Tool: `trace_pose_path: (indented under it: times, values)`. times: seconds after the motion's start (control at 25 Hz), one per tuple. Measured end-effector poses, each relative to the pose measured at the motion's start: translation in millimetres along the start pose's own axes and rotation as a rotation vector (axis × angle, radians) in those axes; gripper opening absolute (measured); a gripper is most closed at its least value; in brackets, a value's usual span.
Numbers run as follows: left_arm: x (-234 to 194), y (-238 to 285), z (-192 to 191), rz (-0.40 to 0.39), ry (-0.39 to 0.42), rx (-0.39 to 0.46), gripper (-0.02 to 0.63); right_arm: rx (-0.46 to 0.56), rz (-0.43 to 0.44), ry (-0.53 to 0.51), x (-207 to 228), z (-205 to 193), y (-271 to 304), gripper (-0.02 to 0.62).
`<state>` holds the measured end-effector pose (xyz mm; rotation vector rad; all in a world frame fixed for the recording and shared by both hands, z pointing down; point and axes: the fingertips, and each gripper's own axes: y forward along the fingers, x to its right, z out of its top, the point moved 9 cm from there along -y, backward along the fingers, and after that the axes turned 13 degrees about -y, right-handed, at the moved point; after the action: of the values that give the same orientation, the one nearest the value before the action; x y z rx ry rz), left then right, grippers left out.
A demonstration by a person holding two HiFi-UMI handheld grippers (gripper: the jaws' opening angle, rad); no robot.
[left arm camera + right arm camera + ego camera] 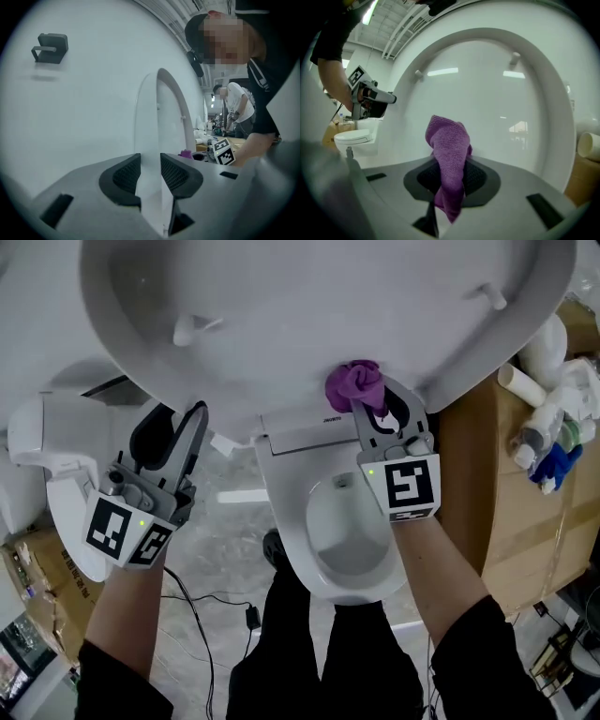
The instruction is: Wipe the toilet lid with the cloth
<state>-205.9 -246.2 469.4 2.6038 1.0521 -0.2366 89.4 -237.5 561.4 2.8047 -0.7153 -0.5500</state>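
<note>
Nearest the camera, two forearms in black sleeves (480, 652) reach forward, each bearing a hand-held gripper.

The left hand-held gripper (190, 420) is closed on the rim of the raised toilet lid (309, 315). In its own view the thin white edge fills the gap between the two dark pads, and both pads press on it.

The right hand-held gripper (377, 409) is pinched on a purple cloth (356, 383). The fabric is bunched between its pads, with one tail hanging below them and a fold standing up past the tips. In the head view the cloth lies against the lower edge of the lid's inner face, near the hinge side. That face is smooth white, with small bumpers (190, 329) standing out of it.

Below the grippers lies the toilet seat (292, 521), down flat around the open bowl (342, 545). The person's dark legs stand just in front of it.

Beyond, a black cable (220, 601) trails over the pale marbled floor (225, 540). A second white toilet (47, 451) stands at the left. At the right, a cardboard box (487, 493) sits just beside the bowl, with bottles (553, 432) and white rolls lying on its top.
</note>
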Motion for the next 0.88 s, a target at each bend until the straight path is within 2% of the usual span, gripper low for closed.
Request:
trace_pose_path:
  times: [0.2, 0.4, 0.68, 0.88]
  values:
    - [6, 1, 1, 0.052, 0.0, 0.007, 0.133, -0.047, -0.085, -0.005, 44, -28, -24, 0.091]
    - [7, 2, 1, 0.07, -0.002, 0.024, 0.133, -0.103, -0.172, 0.032, 58, -60, -35, 0.091]
    - [7, 3, 2, 0.021, 0.012, 0.019, 0.137, -0.109, -0.188, 0.109, 14, -60, -16, 0.091]
    - [1, 2, 2, -0.044, 0.015, 0.014, 0.143, -0.081, -0.103, 0.142, -49, -28, 14, 0.091]
